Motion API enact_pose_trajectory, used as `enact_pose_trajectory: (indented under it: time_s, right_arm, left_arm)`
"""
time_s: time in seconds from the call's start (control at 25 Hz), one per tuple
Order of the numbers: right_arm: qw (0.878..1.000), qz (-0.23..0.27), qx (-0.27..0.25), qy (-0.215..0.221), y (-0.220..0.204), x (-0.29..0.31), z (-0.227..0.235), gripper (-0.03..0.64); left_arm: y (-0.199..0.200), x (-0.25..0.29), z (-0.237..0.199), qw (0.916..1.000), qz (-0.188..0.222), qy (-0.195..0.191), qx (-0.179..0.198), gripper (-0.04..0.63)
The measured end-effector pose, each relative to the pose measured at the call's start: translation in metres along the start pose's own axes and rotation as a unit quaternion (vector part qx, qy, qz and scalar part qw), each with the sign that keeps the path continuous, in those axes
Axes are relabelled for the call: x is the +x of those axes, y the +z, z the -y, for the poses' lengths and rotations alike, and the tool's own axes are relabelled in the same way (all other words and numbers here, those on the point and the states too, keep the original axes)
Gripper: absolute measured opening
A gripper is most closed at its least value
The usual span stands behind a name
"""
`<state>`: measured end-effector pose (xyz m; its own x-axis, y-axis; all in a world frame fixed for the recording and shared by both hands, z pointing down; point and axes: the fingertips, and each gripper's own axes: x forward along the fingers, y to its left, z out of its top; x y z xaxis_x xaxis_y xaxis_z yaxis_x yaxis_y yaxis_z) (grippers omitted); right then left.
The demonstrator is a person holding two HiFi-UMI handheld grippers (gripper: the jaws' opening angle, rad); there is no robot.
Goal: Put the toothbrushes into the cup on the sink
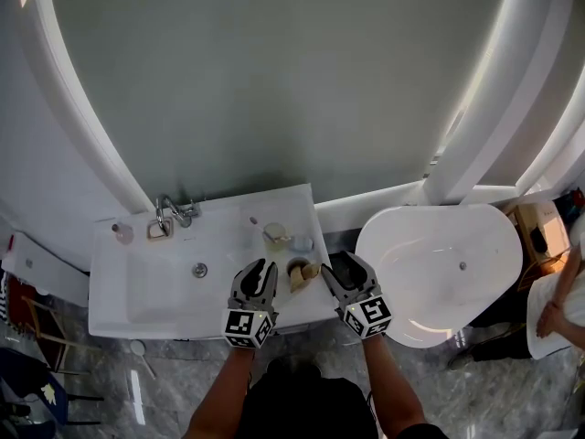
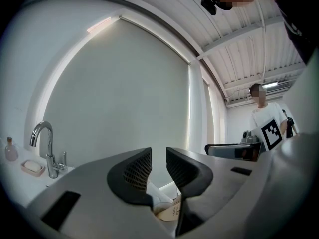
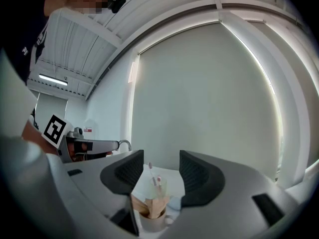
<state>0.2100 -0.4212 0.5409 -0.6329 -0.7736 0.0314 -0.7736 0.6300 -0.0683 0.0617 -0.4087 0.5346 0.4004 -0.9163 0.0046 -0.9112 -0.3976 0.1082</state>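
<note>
Left gripper (image 1: pixel 260 268): level, jaws narrowly apart, gripping nothing. Right gripper (image 1: pixel 343 265): level, jaws wider apart, gripping nothing.

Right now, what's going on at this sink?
A person stands at the sink with a gripper in each hand. The left gripper and the right gripper are both empty, jaws apart, over the front of the counter. Toothbrushes stand in the clear cup, just beyond a paper cup.
</note>
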Motion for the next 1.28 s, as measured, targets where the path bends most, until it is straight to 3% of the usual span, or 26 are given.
enact_pose_trajectory:
  time_s: [0.28, 1.28]
  right_arm:
    - [1.000, -0.005, -0.007, -0.006, 0.015, 0.005, 0.001, 0.233]
    - [1.000, -0.005, -0.010, -0.009, 0.017, 0.011, -0.011, 0.227]
  left_arm:
    - [0.025, -0.002, -0.002, 1.0000, 0.004, 0.004, 0.004, 0.101]
    - [0.032, -0.021, -0.012, 1.0000, 0.005, 0.003, 0.007, 0.101]
